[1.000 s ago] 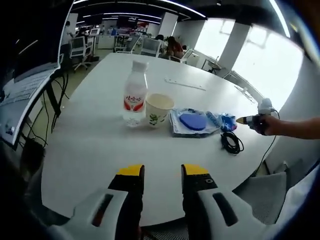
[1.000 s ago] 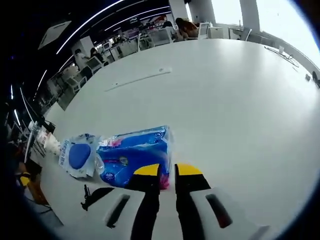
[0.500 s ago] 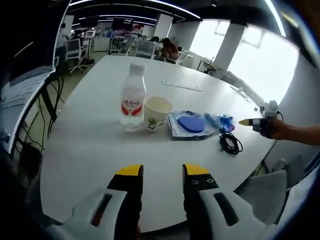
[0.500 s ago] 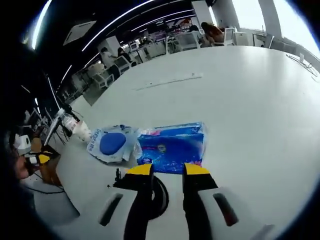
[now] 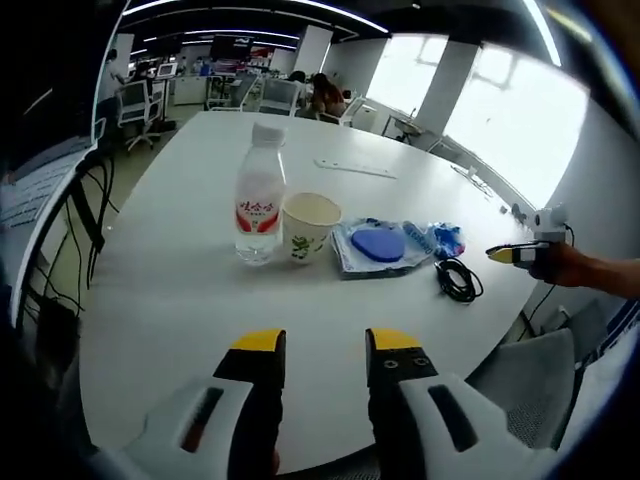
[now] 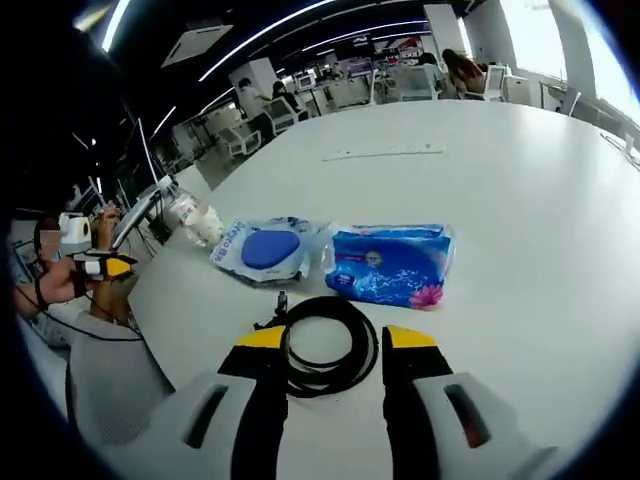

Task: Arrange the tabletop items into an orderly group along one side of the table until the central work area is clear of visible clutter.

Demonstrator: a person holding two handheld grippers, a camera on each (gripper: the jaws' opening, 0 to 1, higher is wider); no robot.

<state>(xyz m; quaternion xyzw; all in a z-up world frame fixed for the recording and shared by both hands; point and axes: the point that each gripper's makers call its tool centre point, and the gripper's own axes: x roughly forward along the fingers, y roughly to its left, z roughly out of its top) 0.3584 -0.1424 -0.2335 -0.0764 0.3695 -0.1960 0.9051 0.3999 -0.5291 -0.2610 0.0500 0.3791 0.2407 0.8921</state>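
Note:
On the white table [image 5: 170, 320] stand a clear bottle with a red label [image 5: 257, 205] and a paper cup [image 5: 310, 225]. Beside them lie a pouch with a blue disc [image 5: 375, 245], a blue tissue pack [image 5: 440, 240] and a coiled black cable [image 5: 458, 280]. My left gripper [image 5: 325, 345] hovers open over bare table, well short of them. My right gripper [image 6: 336, 340] is open, and the cable coil [image 6: 330, 300] lies between its jaws. Past it lie the tissue pack [image 6: 390, 265] and the pouch [image 6: 268, 250], with the bottle [image 6: 188, 210] at the left.
A hand holds the right gripper [image 5: 505, 253] off the table's right edge, and the left gripper [image 6: 105, 265] shows at the far left. A flat white strip [image 5: 355, 167] lies farther back. Grey chair [image 5: 525, 375] by the near edge. Office desks and chairs stand behind.
My right gripper opened its jaws, let go of the blue tissue pack and drew back, so the cable coil now lies between them. The left gripper stayed open and barely shifted.

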